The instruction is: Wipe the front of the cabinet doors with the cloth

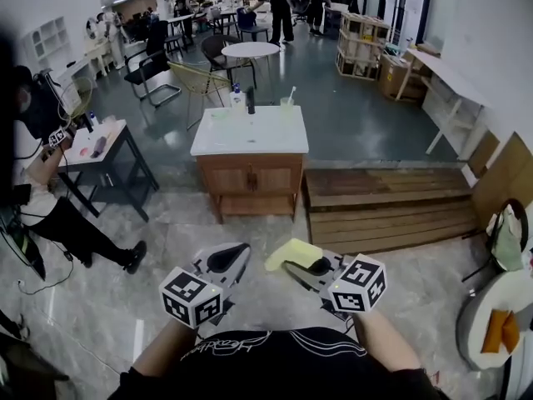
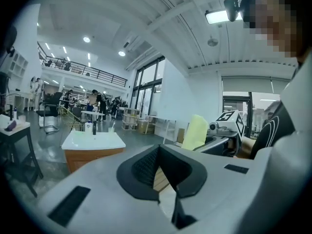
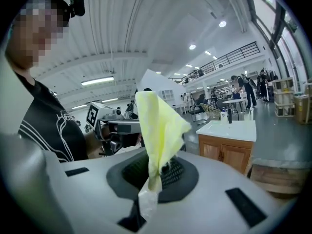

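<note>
Right gripper: your right gripper (image 3: 156,172) is clamping the yellow cloth (image 3: 158,126) by one lower corner, and the rest is standing up loose above the jaws.
Left gripper: your left gripper (image 2: 158,172) is carrying nothing, its jaws drawn almost together with only a sliver of gap.
Cloth position: it is hanging in the air well short of the cabinet (image 1: 250,140), on the front side, touching no surface.
Cabinet doors: the two wooden doors (image 1: 250,176) are facing you, under the white top.
Risk, grip: you are holding only a small corner, so I judge the cloth could be dragging out of the jaws once it is rubbing on the wood.
Risk, contact: with so much cloth flopping free, the hard jaw tips could be scraping the doors instead of the fabric.
Risk, approach: the wooden platform (image 1: 383,207) is lying just to the cabinet's right, and stepping in carelessly could be tripping you.
Hidden: the door handles and any dirt on the doors are looking too small to make out.
</note>
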Tool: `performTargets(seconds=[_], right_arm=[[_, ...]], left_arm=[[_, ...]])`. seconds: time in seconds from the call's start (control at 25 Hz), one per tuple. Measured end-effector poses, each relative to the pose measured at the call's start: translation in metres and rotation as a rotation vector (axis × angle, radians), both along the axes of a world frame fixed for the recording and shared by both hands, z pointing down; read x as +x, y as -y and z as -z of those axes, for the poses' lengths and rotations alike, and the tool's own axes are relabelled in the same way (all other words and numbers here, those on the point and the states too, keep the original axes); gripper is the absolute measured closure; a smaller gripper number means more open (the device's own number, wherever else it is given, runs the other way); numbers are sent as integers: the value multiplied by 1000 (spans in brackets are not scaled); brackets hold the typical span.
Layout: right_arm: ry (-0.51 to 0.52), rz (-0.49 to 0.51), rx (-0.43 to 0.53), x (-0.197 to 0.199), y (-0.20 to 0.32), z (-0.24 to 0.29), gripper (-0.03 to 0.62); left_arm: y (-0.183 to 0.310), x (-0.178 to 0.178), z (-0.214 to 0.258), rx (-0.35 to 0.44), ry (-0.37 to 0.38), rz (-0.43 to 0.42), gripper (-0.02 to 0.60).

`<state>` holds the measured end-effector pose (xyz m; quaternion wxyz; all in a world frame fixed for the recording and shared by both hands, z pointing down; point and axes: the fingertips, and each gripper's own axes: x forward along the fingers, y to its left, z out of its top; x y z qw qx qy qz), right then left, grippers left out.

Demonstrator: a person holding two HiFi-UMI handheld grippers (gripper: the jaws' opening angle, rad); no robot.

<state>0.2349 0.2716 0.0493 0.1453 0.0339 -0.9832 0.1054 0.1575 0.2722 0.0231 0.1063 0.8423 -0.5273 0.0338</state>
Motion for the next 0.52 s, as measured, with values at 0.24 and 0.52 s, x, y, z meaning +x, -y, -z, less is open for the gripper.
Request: performTargets(seconds=[0.24,0.52], right_arm=[[8,14,57,23,-17,3,553],[12,40,72,31,-31,3,553]], left_arm=[[-23,27,0,16,13,19,575],[-37,39,2,20,10,41,575]])
